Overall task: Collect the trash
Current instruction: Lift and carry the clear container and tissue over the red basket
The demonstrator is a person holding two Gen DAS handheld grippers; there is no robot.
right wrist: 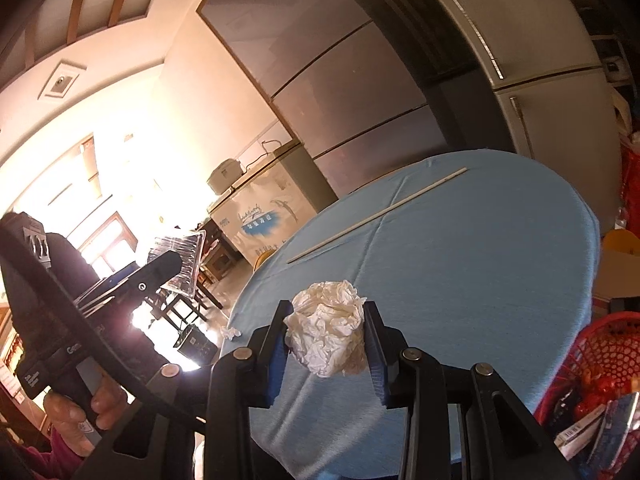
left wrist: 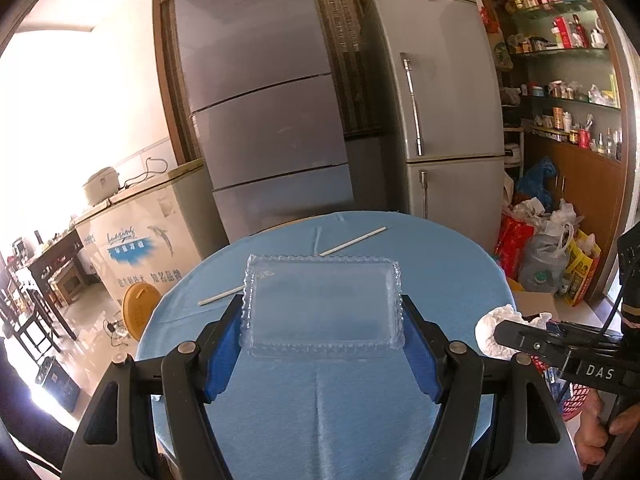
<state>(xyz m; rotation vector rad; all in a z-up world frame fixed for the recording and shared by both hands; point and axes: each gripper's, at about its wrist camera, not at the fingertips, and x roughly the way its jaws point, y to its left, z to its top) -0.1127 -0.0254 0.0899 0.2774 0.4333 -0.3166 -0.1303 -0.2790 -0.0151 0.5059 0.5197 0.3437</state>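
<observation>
- Left gripper [left wrist: 322,330]: jaws stood wide, the blue pads [left wrist: 219,354] pressed on the two short ends of a clear plastic tray [left wrist: 320,306]. The tray was held off the cloth, roughly level in the left wrist view.
- Clear plastic tray: thin moulded sheet with a beaded rim, empty. Judged very light, springy and slippery; likely to buckle or pop out if squeezed harder. Best hold judged to be the rim at opposite edges, as taken.
- Right gripper [right wrist: 326,338]: jaws narrow, closed on a crumpled white paper wad [right wrist: 326,330], which was carried above the near part of the table.
- Crumpled white paper wad: soft, almost weightless, compressible. Any pinch across its bulk should serve; loose folds could slip free if only an outer flap were caught.
- White stick [right wrist: 376,216]: long, thin and straight, lying flat and diagonal on the far half of the cloth, not yet collected. Judged stiff and light; hard to pinch flat against the cloth, so a hold near the middle seems best.
- Round table [right wrist: 500,288]: covered in blue cloth.
- Red mesh basket [right wrist: 600,360]: beside the table at the right, holding packets; a likely drop point, though this cannot be confirmed.
- Small white scrap [right wrist: 232,333]: on the floor by the table's edge.
</observation>
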